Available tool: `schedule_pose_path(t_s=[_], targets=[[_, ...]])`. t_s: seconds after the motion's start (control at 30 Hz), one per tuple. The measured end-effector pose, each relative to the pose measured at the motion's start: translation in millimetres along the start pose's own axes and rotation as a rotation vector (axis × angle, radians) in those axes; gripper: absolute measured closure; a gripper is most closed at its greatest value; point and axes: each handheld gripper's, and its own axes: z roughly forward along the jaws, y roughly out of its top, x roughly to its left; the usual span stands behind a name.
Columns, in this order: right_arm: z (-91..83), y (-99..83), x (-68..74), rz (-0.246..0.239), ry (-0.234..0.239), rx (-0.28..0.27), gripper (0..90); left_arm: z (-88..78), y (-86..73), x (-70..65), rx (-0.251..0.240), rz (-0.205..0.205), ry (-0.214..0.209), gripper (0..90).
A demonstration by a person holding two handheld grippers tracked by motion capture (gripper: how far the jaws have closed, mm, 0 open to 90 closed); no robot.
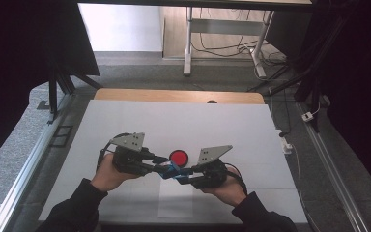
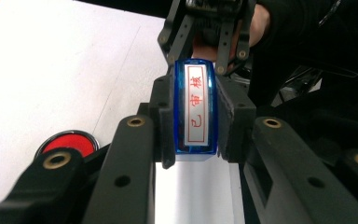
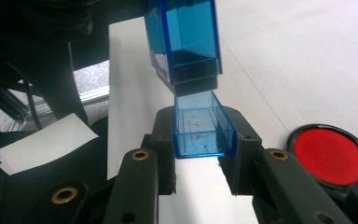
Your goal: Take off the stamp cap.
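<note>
The left hand-held gripper (image 2: 193, 112) clamps a blue stamp (image 2: 195, 109); the right hand-held gripper (image 3: 204, 135) clamps its clear cap (image 3: 204, 125). A red ink pad (image 1: 178, 156) sits at twelve o'clock on the bench (image 1: 125, 121).

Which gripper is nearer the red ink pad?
Right, though narrowly. The right gripper holds the blue cap just below-right of the red ink pad; the left gripper holds the stamp body, below-left of it.

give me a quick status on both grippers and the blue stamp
Left gripper shut on blue plastic stamp body. Right gripper shut on its clear blue cap, just pulled apart. Round red ink pad close beside, nothing blocking.
</note>
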Motion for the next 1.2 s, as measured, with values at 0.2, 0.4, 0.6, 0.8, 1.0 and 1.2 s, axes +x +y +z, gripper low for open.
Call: schedule_pose_path(t_s=[0.2, 0.4, 0.6, 0.8, 1.0, 1.2], targets=[[-8.3, -1.6, 1.5, 0.004, -0.036, -0.002, 69.0, 1.0, -2.2, -2.1, 0.007, -0.009, 0.024, 70.4], [-19.9, -3.9, 2.6, 0.025, -0.089, -0.008, 68.9, 1.8, -5.1, -3.5, 0.017, -0.022, 0.053, 70.4], [-34.6, -8.2, 3.1, 0.058, -0.138, -0.016, 68.9, 2.8, -6.2, -5.6, 0.016, -0.034, 0.064, 70.4], [-50.0, -15.5, 5.3, 0.062, -0.188, -0.011, 68.8, 4.3, -7.1, -8.7, 0.027, -0.035, 0.090, 70.4], [-64.8, -23.2, 8.0, 0.091, -0.230, -0.022, 68.8, 4.6, -8.4, -10.0, 0.034, -0.036, 0.105, 70.4], [-77.5, -33.1, 10.9, 0.139, -0.278, -0.030, 68.8, 3.6, -9.1, -10.1, 0.028, -0.045, 0.114, 70.4]])
